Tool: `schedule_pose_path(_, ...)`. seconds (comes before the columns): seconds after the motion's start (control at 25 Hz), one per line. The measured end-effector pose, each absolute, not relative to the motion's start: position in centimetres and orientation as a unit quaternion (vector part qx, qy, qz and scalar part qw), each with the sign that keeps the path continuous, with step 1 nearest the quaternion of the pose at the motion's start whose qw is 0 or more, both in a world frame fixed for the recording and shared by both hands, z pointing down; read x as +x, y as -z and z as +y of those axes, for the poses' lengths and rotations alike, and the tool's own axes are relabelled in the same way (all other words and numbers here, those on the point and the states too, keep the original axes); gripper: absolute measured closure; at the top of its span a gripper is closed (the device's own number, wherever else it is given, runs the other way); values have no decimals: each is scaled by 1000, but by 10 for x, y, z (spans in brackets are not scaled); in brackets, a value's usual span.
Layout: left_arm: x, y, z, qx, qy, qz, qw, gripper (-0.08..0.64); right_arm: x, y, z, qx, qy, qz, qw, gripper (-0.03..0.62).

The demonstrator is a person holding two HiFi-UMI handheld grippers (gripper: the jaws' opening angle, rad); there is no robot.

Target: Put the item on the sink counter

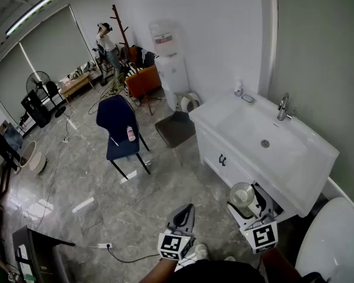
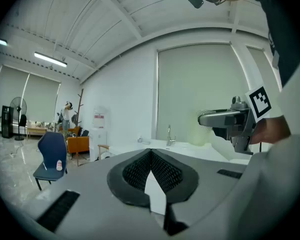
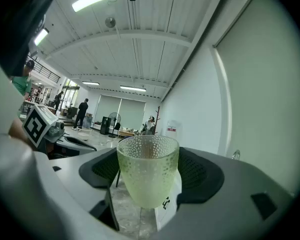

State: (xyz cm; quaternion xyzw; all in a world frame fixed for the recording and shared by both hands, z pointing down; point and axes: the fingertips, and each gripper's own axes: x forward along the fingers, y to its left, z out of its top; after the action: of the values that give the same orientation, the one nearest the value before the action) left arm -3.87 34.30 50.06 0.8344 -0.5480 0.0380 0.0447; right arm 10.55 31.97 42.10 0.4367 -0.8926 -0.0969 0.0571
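Pale green and pebbled, a stemless glass cup (image 3: 147,166) is sitting clamped between the black ribbed pads (image 3: 102,169) of the right gripper (image 3: 149,184), which is pressing on its sides from left and right. The cup is standing upright: its long axis is running vertically, the open mouth is pointing up and the rounded base is pointing down toward the floor. In the head view the cup (image 1: 242,194) is showing its open rim from above while the right gripper (image 1: 251,208) is holding it in the air just beside the front edge of the white sink counter (image 1: 318,155), not on it.

The left gripper (image 2: 151,156) is carrying nothing, its two jaws resting together at the tips. In the head view the left gripper (image 1: 186,217) is hanging over the grey marbled floor (image 1: 106,199), apart from the right one.

Beyond the cup, the counter is carrying a sunken basin with a round drain (image 1: 265,142), a chrome tap (image 1: 282,107) at its far rim and a small white bottle (image 1: 238,88) at the back corner. A white toilet (image 1: 336,240) is standing beside the counter. Farther off, a dark blue chair (image 1: 118,125) is bearing a small bottle (image 1: 130,134), and a white water dispenser (image 1: 168,63) is standing against the wall.
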Motion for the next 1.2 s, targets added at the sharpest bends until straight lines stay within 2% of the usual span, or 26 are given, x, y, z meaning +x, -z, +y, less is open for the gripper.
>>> schedule_pose_path(0.56,-44,-499,328,837,-32,-545,38,548,102,-424,301,441,71,-893,41,215)
schedule_pose_path(1.2,-112,-509,283,853,-29,-520,45,548,42,-427,252,468,82,-878,52,215)
